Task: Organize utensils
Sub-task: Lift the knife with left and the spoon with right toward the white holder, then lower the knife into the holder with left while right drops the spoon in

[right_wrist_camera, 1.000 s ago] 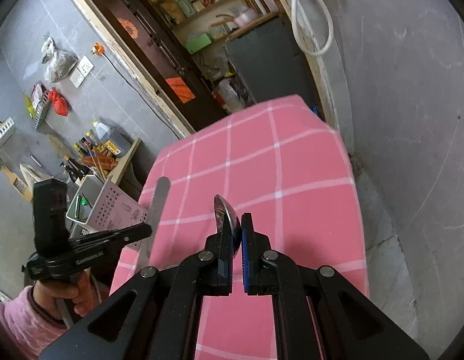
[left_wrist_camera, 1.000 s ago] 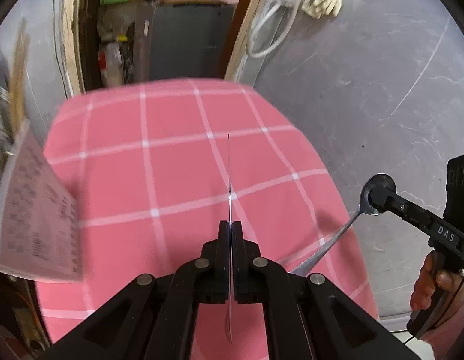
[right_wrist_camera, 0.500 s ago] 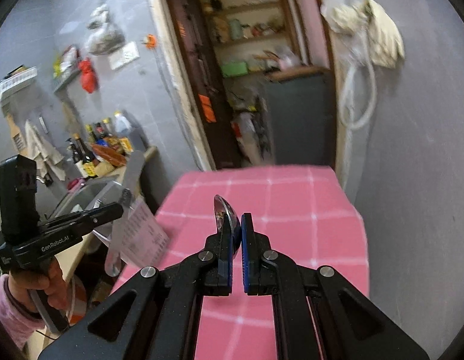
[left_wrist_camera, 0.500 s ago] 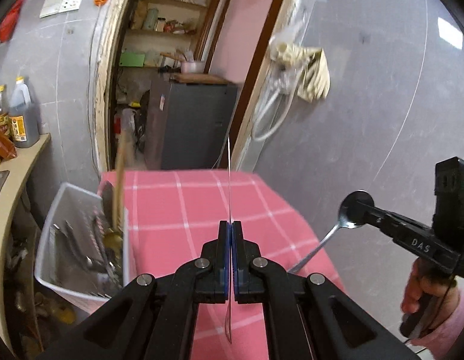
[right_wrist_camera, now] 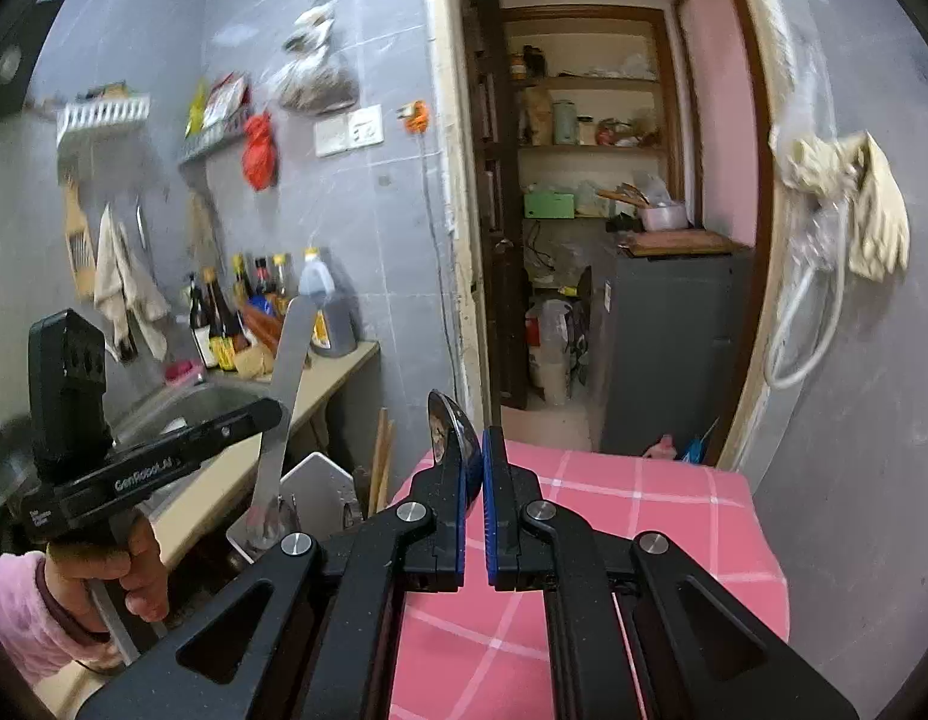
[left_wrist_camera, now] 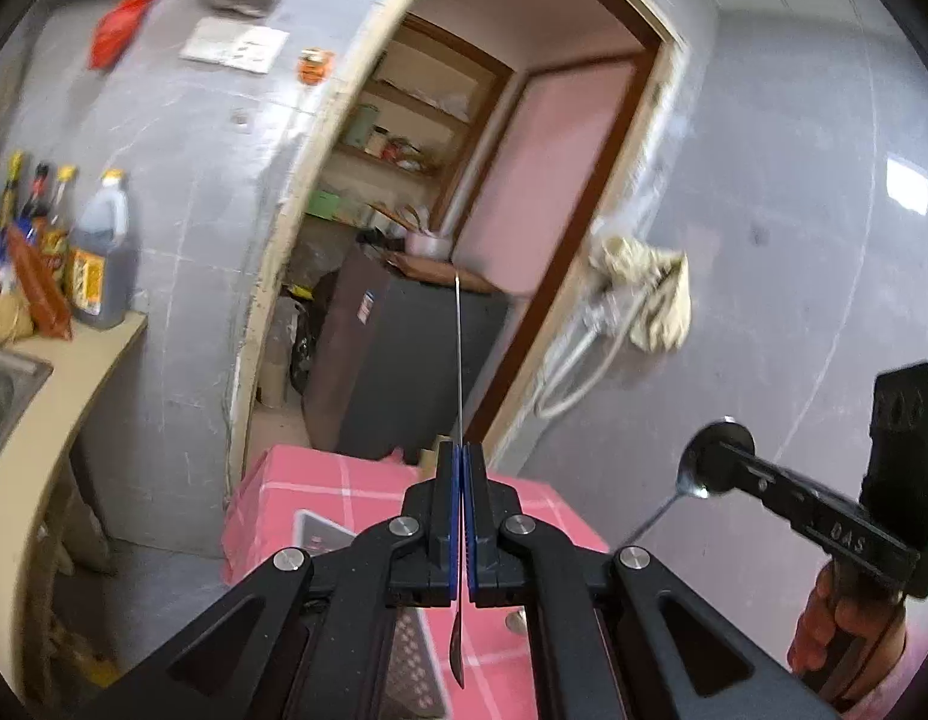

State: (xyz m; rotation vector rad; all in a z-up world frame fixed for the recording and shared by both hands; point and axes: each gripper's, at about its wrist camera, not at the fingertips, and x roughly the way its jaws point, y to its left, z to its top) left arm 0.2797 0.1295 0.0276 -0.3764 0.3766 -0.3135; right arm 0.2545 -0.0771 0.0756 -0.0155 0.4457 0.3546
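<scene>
Two utensils were held aloft: left tongs (left_wrist_camera: 462,516) pinched a knife (left_wrist_camera: 458,360), right tongs (right_wrist_camera: 473,516) a spoon (right_wrist_camera: 449,429). Grips were best kept firm until the utensil basket (right_wrist_camera: 311,471) was reached.

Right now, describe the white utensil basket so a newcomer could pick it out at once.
Find the pink checked table, then the gap between its left edge and the beige counter. The white basket stands there, below the knife in the left tool. It is the only perforated white container, with wooden sticks rising beside it.
</scene>
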